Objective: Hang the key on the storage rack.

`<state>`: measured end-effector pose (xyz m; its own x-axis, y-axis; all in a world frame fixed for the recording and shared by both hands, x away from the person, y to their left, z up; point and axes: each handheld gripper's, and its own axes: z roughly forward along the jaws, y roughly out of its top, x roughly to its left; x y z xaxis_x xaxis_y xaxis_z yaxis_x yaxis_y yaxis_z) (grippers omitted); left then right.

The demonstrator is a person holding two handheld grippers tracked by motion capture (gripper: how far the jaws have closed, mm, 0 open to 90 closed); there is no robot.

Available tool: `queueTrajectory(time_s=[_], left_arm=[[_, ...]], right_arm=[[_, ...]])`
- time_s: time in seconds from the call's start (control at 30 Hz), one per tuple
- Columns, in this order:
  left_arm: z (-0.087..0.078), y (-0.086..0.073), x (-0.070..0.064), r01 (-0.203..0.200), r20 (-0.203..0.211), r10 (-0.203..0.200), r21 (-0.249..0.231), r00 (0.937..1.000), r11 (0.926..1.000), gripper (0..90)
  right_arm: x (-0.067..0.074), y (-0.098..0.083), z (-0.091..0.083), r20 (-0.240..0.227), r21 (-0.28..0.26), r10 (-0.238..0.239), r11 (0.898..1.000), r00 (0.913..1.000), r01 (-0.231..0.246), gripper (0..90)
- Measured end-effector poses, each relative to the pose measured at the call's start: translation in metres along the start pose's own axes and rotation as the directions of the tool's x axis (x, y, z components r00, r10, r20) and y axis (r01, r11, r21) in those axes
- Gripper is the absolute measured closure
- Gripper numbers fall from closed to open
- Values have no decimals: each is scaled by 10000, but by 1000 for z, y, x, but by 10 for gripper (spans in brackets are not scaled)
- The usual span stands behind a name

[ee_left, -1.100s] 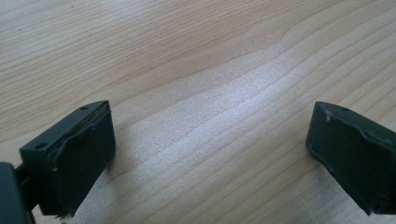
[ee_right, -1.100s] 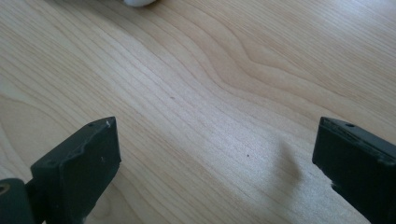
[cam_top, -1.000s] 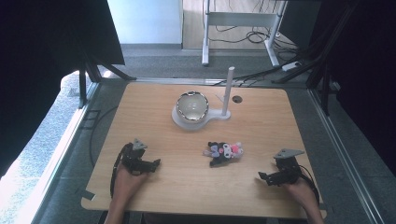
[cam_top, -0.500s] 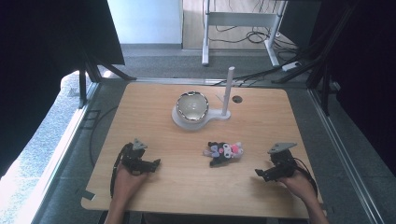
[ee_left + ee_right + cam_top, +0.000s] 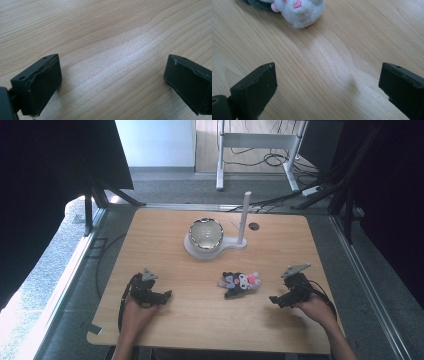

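The right gripper point(image 5: 273, 299) has moved nearer the plush toy point(image 5: 239, 283), fingers wide, like the left gripper's point(image 5: 168, 294).

The table point(image 5: 165, 245) is pale wood with wavy grain. On it, the plush toy point(image 5: 239, 284) is black, white and pink, with a pink embroidered patch on white fur. Beyond the toy, a shiny silver bowl point(image 5: 205, 233) sits on a white stand point(image 5: 235, 241) with 1 white post. Both grippers' jaws are matte black.
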<state>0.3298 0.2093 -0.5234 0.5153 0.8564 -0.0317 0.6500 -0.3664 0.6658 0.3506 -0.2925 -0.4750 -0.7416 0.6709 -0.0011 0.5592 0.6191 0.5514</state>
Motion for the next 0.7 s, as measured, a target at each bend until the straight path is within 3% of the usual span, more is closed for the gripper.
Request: queueTrajectory(time_s=[0.43,0.7], left_arm=[[0,0,0,-4,2,4,3,10000,10000,14],[0,0,0,1,4,-1,2,10000,10000,14]], right_arm=[[-1,23,1,-295,603,-659,9959,9974,676,14],[1,43,2,-589,897,-1268,9872,9902,1318,14]])
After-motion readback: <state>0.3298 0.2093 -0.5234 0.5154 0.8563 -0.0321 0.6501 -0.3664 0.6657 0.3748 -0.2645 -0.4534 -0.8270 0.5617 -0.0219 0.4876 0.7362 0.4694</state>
